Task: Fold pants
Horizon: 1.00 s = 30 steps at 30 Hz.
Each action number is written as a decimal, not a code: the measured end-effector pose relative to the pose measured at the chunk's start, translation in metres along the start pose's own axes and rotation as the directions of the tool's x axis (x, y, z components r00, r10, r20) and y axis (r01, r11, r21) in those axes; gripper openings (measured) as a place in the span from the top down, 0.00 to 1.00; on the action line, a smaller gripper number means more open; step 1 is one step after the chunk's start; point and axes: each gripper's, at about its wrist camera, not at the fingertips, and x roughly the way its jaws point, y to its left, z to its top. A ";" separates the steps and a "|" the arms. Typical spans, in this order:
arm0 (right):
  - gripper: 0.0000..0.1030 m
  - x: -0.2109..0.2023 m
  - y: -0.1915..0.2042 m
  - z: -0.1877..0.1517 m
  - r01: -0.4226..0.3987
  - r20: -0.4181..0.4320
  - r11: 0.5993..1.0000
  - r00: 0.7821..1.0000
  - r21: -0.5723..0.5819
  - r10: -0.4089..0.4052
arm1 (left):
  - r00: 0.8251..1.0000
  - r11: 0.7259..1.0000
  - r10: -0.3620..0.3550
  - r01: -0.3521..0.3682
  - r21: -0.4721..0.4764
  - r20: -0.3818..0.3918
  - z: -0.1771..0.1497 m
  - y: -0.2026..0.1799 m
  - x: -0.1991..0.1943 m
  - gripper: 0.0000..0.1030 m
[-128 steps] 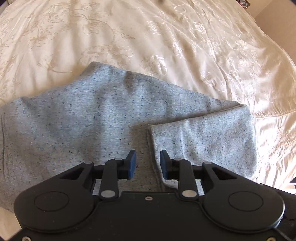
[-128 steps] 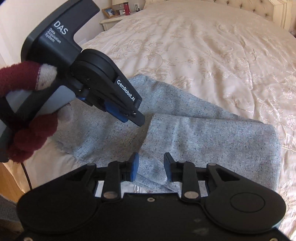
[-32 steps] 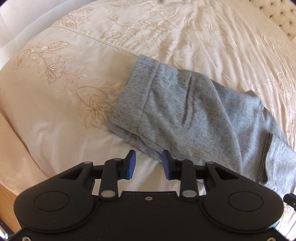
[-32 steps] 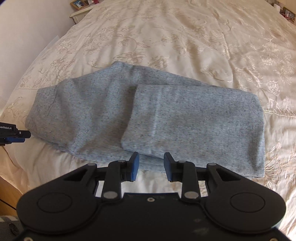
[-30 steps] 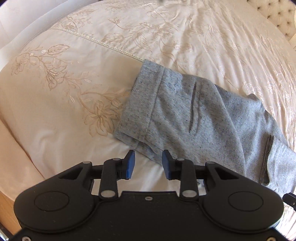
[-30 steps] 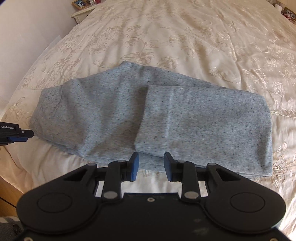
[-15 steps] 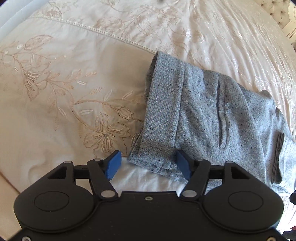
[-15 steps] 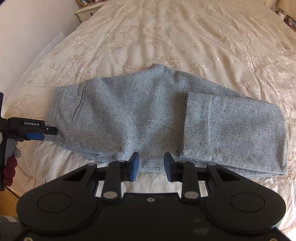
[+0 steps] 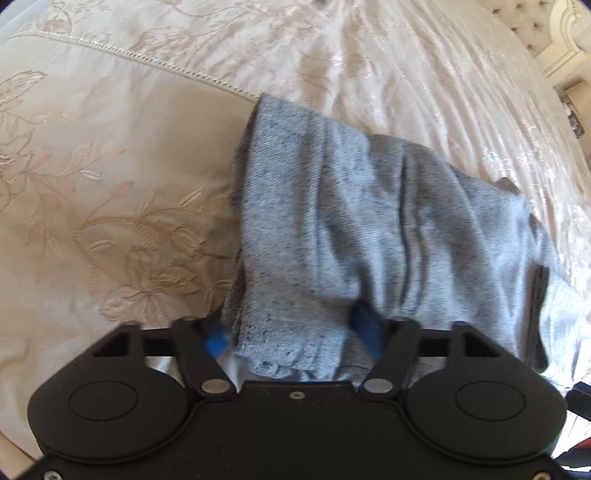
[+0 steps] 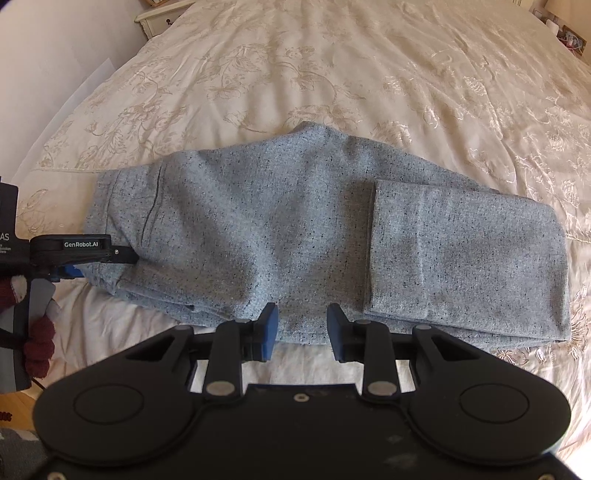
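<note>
Several layers of the grey pants (image 10: 258, 229), already doubled at the leg end and lying across the near edge of the bed (image 10: 332, 74), are bunched at the waistband between the just-narrowing jaws of the left gripper (image 9: 291, 332), which pinches the cloth. Risk: a bite catching only the upper layers would let the lower ones slide out and skew the fold, likelier on so glossy a bedspread (image 9: 92, 203). Right gripper (image 10: 302, 330) spread, empty, at the near hem; nightstand (image 10: 162, 16) beyond, headboard (image 9: 543, 40) at the far end.
</note>
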 end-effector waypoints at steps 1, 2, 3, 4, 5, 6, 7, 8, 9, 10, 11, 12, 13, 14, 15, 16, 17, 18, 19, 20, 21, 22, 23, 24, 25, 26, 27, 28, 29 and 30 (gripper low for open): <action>0.69 0.001 -0.001 0.000 0.001 -0.001 1.000 1.000 0.003 -0.001 | 1.000 1.000 -0.010 0.010 0.012 0.010 0.001 -0.003 -0.005 0.59; 0.69 0.001 -0.002 0.001 0.005 0.000 1.000 1.000 0.006 -0.005 | 1.000 0.999 -0.005 0.004 0.034 0.024 0.001 -0.008 -0.010 0.62; 0.70 0.002 -0.003 0.002 0.011 0.006 1.000 1.000 0.012 -0.011 | 0.999 0.998 -0.003 0.001 0.058 0.037 0.001 -0.011 -0.016 0.62; 0.70 0.003 -0.005 0.003 0.017 0.013 1.000 1.000 0.019 -0.017 | 0.999 0.997 -0.005 0.001 0.073 0.049 0.001 -0.014 -0.021 0.63; 0.70 0.004 -0.007 0.005 0.025 0.019 0.999 0.999 0.029 -0.026 | 0.998 0.997 -0.011 0.007 0.080 0.056 0.002 -0.015 -0.027 0.64; 0.70 0.006 -0.012 0.007 0.038 0.028 0.998 0.999 0.045 -0.039 | 0.997 0.996 -0.026 0.021 0.083 0.067 0.002 -0.015 -0.033 0.64; 0.70 0.009 -0.016 0.009 0.049 0.033 0.997 0.998 0.058 -0.051 | 0.997 0.996 -0.035 0.030 0.082 0.070 0.003 -0.016 -0.038 0.64; 0.70 0.014 -0.022 0.011 0.064 0.036 0.995 0.997 0.075 -0.067 | 0.997 0.996 -0.042 0.037 0.081 0.067 0.004 -0.016 -0.040 0.64; 0.70 0.018 -0.026 0.013 0.079 0.039 0.993 0.996 0.088 -0.082 | 0.997 0.996 -0.044 0.039 0.079 0.063 0.005 -0.015 -0.044 0.64; 0.70 0.023 -0.030 0.014 0.096 0.043 0.991 0.994 0.098 -0.101 | 0.997 0.996 -0.047 0.042 0.077 0.063 0.008 -0.014 -0.046 0.64; 0.70 0.028 -0.035 0.014 0.117 0.047 0.988 0.991 0.104 -0.123 | 0.996 0.996 -0.053 0.048 0.073 0.065 0.009 -0.013 -0.048 0.64; 0.71 0.034 -0.038 0.014 0.130 0.043 0.986 0.990 0.105 -0.135 | 0.996 0.996 -0.055 0.050 0.068 0.067 0.010 -0.012 -0.049 0.64; 0.72 0.041 -0.040 0.013 0.130 0.028 0.986 0.991 0.101 -0.133 | 0.996 0.996 -0.055 0.050 0.068 0.069 0.012 -0.013 -0.050 0.64; 0.76 0.049 -0.043 0.010 0.122 0.001 0.988 0.992 0.093 -0.123 | 0.996 0.996 -0.053 0.047 0.071 0.072 0.013 -0.015 -0.052 0.64; 0.86 0.057 -0.044 0.005 0.106 -0.029 0.991 0.994 0.085 -0.104 | 0.996 0.996 -0.052 0.046 0.079 0.078 0.014 -0.016 -0.054 0.64; 0.92 0.065 -0.043 0.000 0.090 -0.064 0.993 0.994 0.072 -0.086 | 0.995 0.995 -0.052 0.044 0.089 0.084 0.014 -0.019 -0.056 0.65; 0.98 0.074 -0.040 -0.007 0.073 -0.103 0.996 0.992 0.054 -0.067 | 0.995 0.994 -0.052 0.043 0.100 0.089 0.015 -0.022 -0.058 0.65; 0.98 0.080 -0.037 -0.014 0.062 -0.124 0.997 0.991 0.037 -0.057 | 0.994 0.993 -0.055 0.045 0.111 0.093 0.017 -0.026 -0.060 0.65; 0.98 0.084 -0.033 -0.022 0.060 -0.127 0.998 0.990 0.015 -0.057 | 0.994 0.991 -0.058 0.046 0.124 0.095 0.017 -0.031 -0.062 0.65; 0.98 0.087 -0.030 -0.027 0.062 -0.123 0.998 0.991 -0.004 -0.062 | 0.994 0.989 -0.056 0.042 0.142 0.099 0.017 -0.036 -0.064 0.65; 0.98 0.090 -0.028 -0.032 0.064 -0.116 0.998 0.991 -0.016 -0.066 | 0.993 0.986 -0.054 0.037 0.160 0.104 0.017 -0.042 -0.067 0.65; 0.98 0.091 -0.029 -0.035 0.063 -0.111 0.998 0.992 -0.013 -0.065 | 0.992 0.984 -0.052 0.032 0.177 0.111 0.017 -0.047 -0.070 0.65; 0.98 0.093 -0.031 -0.036 0.057 -0.108 0.998 0.993 0.003 -0.056 | 0.991 0.981 -0.051 0.027 0.195 0.120 0.016 -0.053 -0.073 0.65; 0.98 0.095 -0.035 -0.036 0.045 -0.110 0.999 0.993 0.020 -0.043 | 0.990 0.978 -0.051 0.023 0.209 0.131 0.015 -0.058 -0.080 0.65; 0.98 0.096 -0.038 -0.036 0.033 -0.112 0.999 0.993 0.032 -0.029 | 0.989 0.975 -0.054 0.022 0.220 0.141 0.014 -0.064 -0.083 0.66; 0.98 0.097 -0.042 -0.037 0.017 -0.111 0.999 0.994 0.036 -0.013 | 0.987 0.973 -0.058 0.022 0.230 0.151 0.014 -0.069 -0.087 0.66; 0.98 0.098 -0.045 -0.037 0.005 -0.107 0.999 0.994 0.036 -0.001 | 0.984 0.969 -0.063 0.021 0.245 0.164 0.013 -0.077 -0.091 0.66; 0.98 0.098 -0.047 -0.039 -0.005 -0.100 1.000 0.995 0.029 0.008 | 0.982 0.966 -0.066 0.018 0.257 0.179 0.012 -0.084 -0.096 0.66; 0.98 0.097 -0.048 -0.042 -0.015 -0.088 1.000 0.996 0.016 0.016 | 0.978 0.961 -0.070 0.015 0.275 0.194 0.010 -0.092 -0.100 0.66; 0.98 0.097 -0.049 -0.045 -0.021 -0.075 1.000 0.997 0.008 0.022 | 0.975 0.957 -0.074 0.011 0.289 0.209 0.009 -0.101 -0.105 0.66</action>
